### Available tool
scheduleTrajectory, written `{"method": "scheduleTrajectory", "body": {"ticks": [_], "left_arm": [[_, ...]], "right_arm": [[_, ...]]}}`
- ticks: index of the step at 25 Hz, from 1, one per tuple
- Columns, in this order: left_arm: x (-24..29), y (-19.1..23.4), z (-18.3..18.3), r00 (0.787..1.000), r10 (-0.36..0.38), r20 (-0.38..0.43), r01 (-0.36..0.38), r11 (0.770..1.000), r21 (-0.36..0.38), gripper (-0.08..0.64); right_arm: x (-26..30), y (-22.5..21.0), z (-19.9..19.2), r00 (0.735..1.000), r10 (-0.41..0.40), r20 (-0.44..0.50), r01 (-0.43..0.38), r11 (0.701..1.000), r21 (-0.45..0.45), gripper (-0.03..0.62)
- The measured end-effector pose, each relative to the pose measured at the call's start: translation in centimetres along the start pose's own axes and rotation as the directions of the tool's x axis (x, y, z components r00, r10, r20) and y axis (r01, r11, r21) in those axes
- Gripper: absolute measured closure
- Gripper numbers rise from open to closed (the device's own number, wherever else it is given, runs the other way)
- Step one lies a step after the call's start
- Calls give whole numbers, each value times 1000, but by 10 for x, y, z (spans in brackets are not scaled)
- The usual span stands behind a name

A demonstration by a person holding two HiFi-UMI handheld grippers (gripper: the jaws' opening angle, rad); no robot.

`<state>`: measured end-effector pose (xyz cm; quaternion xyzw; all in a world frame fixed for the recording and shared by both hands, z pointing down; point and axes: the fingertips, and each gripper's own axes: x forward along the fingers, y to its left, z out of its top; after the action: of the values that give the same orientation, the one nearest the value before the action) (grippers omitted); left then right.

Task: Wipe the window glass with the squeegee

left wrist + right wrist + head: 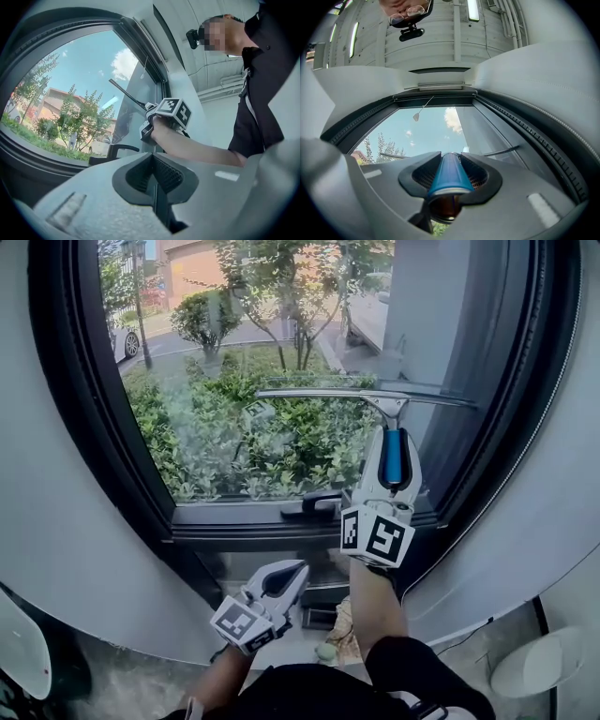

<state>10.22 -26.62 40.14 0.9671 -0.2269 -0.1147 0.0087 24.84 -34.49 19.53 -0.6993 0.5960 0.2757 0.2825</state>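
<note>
Squeegee (375, 397) on window glass (234, 362), held one-handed: twist and streak risk.
Blade sits toward 4 o'clock of the pane. Your right gripper (394, 442) has its fingers clamped on the blue handle. Your left gripper (289, 573) idles at 6 o'clock, fingers together on nothing. If the round handle rolls in your grip, one blade end may lift and streak.

Glossy blue handle and shiny metal bar on the squeegee (388, 411); matt black window frame (234, 518)

No text, label, brand or number is reading legibly anywhere; the left marker cube (242, 623) and right marker cube (377, 536) are showing only black-and-white square patterns.
</note>
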Motion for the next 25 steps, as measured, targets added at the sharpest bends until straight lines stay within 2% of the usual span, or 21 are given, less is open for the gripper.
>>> {"method": "scheduleTrajectory", "body": {"ticks": [25], "left_arm": [[-9, -3, -6, 1000, 19, -21, -20, 1000, -14, 561]], "right_arm": [[-24, -2, -19, 998, -12, -57, 13, 1000, 11, 460]]}}
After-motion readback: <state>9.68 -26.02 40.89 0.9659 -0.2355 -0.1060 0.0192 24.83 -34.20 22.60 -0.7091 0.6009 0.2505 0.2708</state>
